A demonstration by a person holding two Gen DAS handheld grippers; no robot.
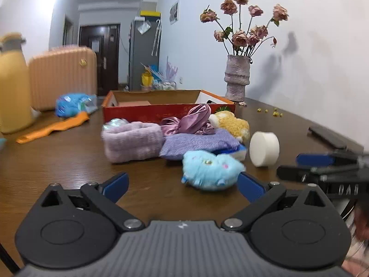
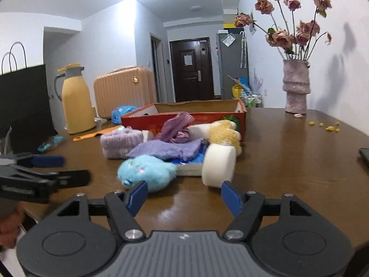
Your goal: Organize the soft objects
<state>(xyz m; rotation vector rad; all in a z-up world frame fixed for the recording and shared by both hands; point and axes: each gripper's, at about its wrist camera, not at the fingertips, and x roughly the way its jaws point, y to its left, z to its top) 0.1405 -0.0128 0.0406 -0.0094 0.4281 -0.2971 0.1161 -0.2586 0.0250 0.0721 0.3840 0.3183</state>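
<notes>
Both grippers are being held low over the brown tabletop, pointed at a pile of soft things lying in front of the red cardboard box, which is taken as landmark. Left gripper: fingers are standing wide open, nothing being gripped; the blue plush toy is sitting just ahead, close to the right-hand finger, contact cannot be told. Right gripper: fingers are standing open, nothing gripped; the white foam cylinder is lying just beyond the right-hand fingertip, the blue plush just beyond the left-hand one. In front of the box, nearest to it, a mauve satin scrunchie and a yellow plush are lying; nearer the grippers a folded lilac fuzzy piece and a purple knit cloth are resting side by side, touching. The cloth is lying over something blue and flat, detail too blurred. Right of the box a vase of dried roses is standing upright; left of the box a blue packet, an orange strip and a yellow jug are sitting.
</notes>
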